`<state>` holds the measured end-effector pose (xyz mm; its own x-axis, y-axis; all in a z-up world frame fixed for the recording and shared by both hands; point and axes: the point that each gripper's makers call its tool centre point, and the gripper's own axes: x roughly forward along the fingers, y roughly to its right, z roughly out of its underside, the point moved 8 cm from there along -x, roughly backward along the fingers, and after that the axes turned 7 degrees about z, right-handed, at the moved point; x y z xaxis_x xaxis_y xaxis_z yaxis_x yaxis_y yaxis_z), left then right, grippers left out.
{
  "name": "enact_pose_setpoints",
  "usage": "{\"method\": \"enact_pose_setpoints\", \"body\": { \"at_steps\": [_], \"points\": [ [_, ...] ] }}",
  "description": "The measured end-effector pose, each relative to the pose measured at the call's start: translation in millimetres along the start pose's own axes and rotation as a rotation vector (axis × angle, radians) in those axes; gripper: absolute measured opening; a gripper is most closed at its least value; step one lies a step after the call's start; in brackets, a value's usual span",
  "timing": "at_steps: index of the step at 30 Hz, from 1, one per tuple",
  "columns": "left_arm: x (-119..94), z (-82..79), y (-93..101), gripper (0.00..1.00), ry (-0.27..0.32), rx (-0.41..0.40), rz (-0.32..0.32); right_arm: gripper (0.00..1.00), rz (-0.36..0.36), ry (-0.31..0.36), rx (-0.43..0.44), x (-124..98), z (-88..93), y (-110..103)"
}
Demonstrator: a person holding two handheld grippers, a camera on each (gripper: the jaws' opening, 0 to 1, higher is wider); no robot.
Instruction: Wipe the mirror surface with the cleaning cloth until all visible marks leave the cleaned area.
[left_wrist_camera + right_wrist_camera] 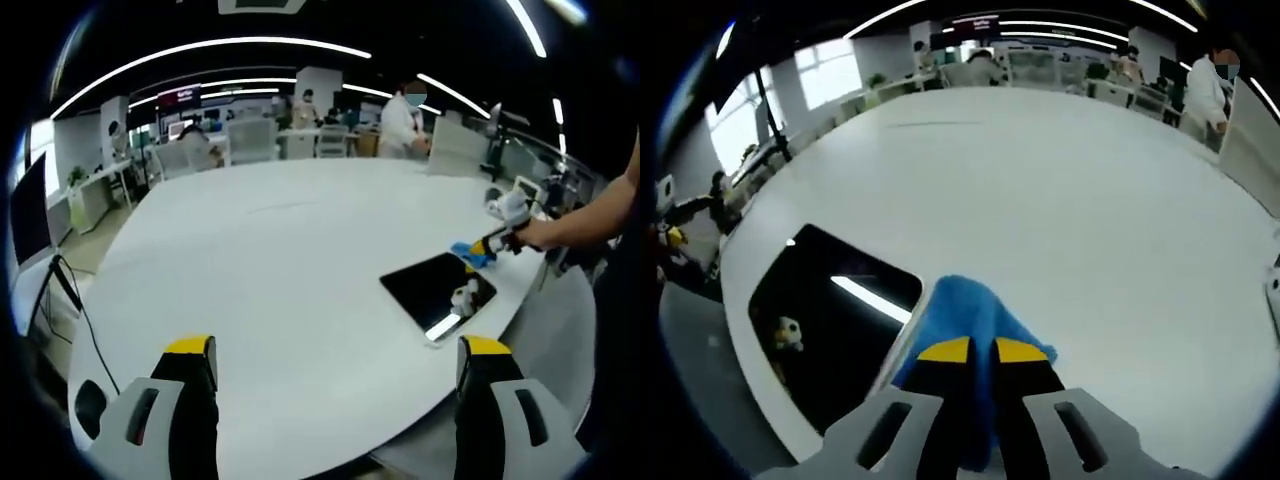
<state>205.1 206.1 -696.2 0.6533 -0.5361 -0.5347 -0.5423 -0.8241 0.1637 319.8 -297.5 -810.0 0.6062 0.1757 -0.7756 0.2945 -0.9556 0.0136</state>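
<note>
Right tool clamps the blue cloth beside the mirror.
Left tool hovers wide apart above the white bench; office chairs stand beyond.

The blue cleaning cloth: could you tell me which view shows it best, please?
The right gripper view: the blue cleaning cloth is close and large, pinched in the right gripper at the mirror edge. The left gripper view shows a small blue patch, far off.

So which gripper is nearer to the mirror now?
Right. The right gripper, shut on the blue cloth, sits at the mirror's edge. The left gripper is open, apart from it over the white table.
</note>
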Motion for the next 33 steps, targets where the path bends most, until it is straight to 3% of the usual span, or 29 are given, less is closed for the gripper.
{"method": "enact_pose_setpoints", "body": {
  "at_steps": [8, 12, 14, 17, 21, 33],
  "points": [
    [1.6, -1.8, -1.3, 1.0, 0.001, 0.007, 0.005, 0.02, 0.021, 0.026, 0.076, -12.4, -1.5, 7.8],
    [3.0, -1.5, -2.4, 1.0, 0.003, 0.01, 0.011, 0.02, 0.026, 0.02, 0.043, -21.0, -0.1, 12.2],
    [3.2, -1.6, -3.0, 1.0, 0.003, 0.012, 0.012, 0.02, 0.01, 0.013, 0.112, -26.5, -3.8, 15.9],
    [3.1, -3.0, -3.6, 1.0, 0.008, 0.016, 0.015, 0.02, -0.016, 0.035, 0.044, -38.7, -12.0, 19.7],
    [3.6, -3.7, -3.8, 1.0, 0.02, 0.013, 0.012, 0.02, -0.082, 0.046, 0.025, -51.0, -18.3, 19.1],
    [6.8, -3.6, 1.9, 1.0, 0.028, 0.015, 0.026, 0.01, -0.07, 0.041, 0.063, -51.3, -21.7, 20.0]
  ]
}}
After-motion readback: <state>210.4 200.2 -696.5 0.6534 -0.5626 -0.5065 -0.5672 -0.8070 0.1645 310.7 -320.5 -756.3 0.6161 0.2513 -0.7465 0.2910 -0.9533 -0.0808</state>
